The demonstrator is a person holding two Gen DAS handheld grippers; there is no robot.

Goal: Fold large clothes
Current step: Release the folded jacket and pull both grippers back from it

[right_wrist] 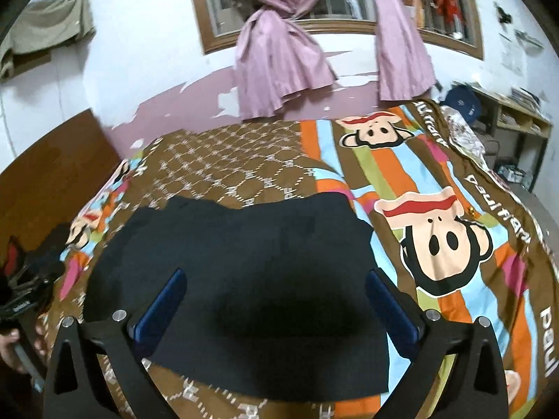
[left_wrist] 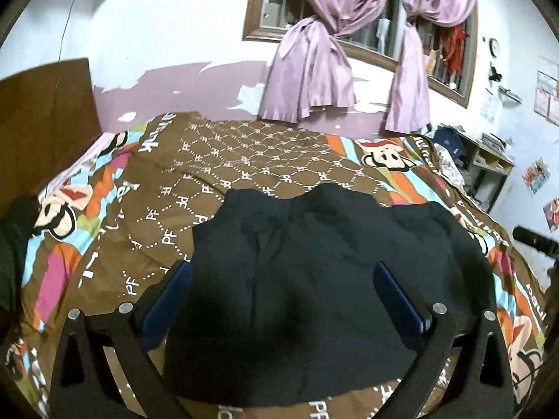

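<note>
1. Item under inspection: a dark garment (left_wrist: 314, 272), black or very dark navy, lies on the bed (left_wrist: 216, 160) over a brown cartoon-print bedspread. It fills the centre and lower half of the left wrist view and the centre to lower left of the right wrist view (right_wrist: 237, 279).

2. Condition: it appears partly folded into a broad, roughly rectangular block. The far edge is wavy and uneven; the near edge runs fairly straight. Faint creases cross the top layer.

3. Left gripper (left_wrist: 283, 279): jaws stand wide apart, nothing between the blue pads, clear above the cloth.

4. Right gripper (right_wrist: 276, 286): likewise wide, empty, held above the garment.

5. Handling judgement: soft, limp fabric with no stiffness; likely light to moderate in weight given its bulk. It should sag and drape when lifted, and stacked layers may slide or separate.

6. Recommended hold: pinch at the edges or corners, one gripper per corner, catching all layers together. The near straight edge looks the most accessible; the middle offers no purchase.

7. Risk: seizing only the top layer would undo the fold.
</note>
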